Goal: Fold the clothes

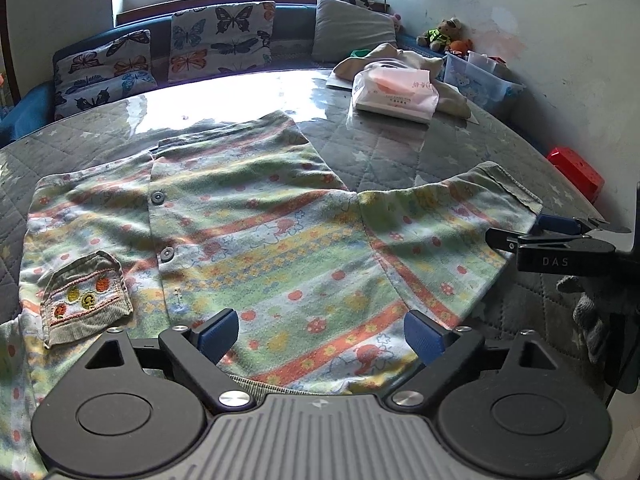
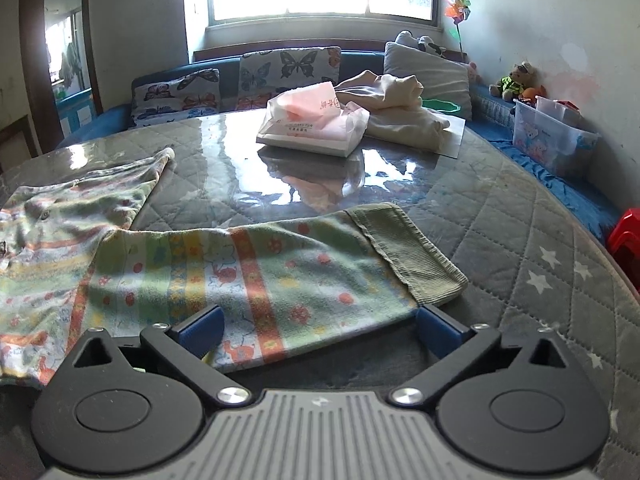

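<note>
Patterned shirt (image 1: 256, 236) lies spread flat at the table's (image 2: 520, 240) near edge, left gripper (image 1: 320, 334) and right gripper (image 2: 320, 330) both wide and empty over it; fold seemingly unstarted, next needs pinching the sleeve (image 2: 304, 268) inward.

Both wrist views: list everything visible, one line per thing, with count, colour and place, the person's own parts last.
patterned shirt: one, green with orange stripes, spread flat on the near table.
sleeve: one, corduroy cuff, stretched toward the right claw.
table: one, grey quilted cover under glossy sheet.
tissue pack: one, white and pink, far side of table.
cream cloth: one, crumpled behind the tissue pack.
butterfly cushions: two, on the blue sofa.
grey pillow: one, sofa's right end.
storage box: one, clear blue, by the wall.
teddy bear: one, by the wall.
left claw: black, blue pads, open over the shirt.
right claw: open at the sleeve's edge.
</note>
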A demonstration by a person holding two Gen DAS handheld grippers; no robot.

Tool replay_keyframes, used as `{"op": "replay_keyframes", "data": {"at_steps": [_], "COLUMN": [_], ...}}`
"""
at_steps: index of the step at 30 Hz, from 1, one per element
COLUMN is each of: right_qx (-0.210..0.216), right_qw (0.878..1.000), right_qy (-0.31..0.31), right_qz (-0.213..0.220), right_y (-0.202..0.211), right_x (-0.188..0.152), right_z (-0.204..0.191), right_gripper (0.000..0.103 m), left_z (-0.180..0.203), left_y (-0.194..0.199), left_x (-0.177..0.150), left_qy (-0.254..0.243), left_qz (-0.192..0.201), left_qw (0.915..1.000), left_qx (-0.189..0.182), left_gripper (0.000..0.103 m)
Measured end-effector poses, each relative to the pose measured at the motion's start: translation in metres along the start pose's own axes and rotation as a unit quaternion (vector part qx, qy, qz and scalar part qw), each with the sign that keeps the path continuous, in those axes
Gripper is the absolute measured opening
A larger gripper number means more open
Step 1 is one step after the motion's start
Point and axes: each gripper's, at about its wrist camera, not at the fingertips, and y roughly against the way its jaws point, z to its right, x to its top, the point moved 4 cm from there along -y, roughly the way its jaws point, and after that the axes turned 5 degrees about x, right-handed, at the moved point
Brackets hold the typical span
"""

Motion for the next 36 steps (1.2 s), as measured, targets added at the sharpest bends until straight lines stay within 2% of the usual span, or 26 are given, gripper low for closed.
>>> {"op": "replay_keyframes", "data": {"at_steps": [18,26,36], "right_qx": [0.008,-0.011,-0.026], "right_qw": [1.000,0.999,0.996], "right_qy": [-0.007,-0.039,-0.082], "right_qz": [-0.002,0.001,0.001], "right_y": [0.002,0.002,-0.002], "right_x": [0.002,0.014,0.026], "right_z": [0.004,0.033,0.066], "right_gripper": [0.102,0.089,0.064], "left_z": [0.011,0.012,0.022], "left_y": [-0.003,-0.006,-0.011], "left_x": [0.009,0.012,0.011], "left_qy": [-0.002,0.000,-0.013], "left_qz": [0.005,0.003,-0.004], "left_qw": [1.0000,0.9999,0.9998], "left_qx": [0.005,0.013,0.013], "left_gripper": [0.092,0.092,0.092]}}
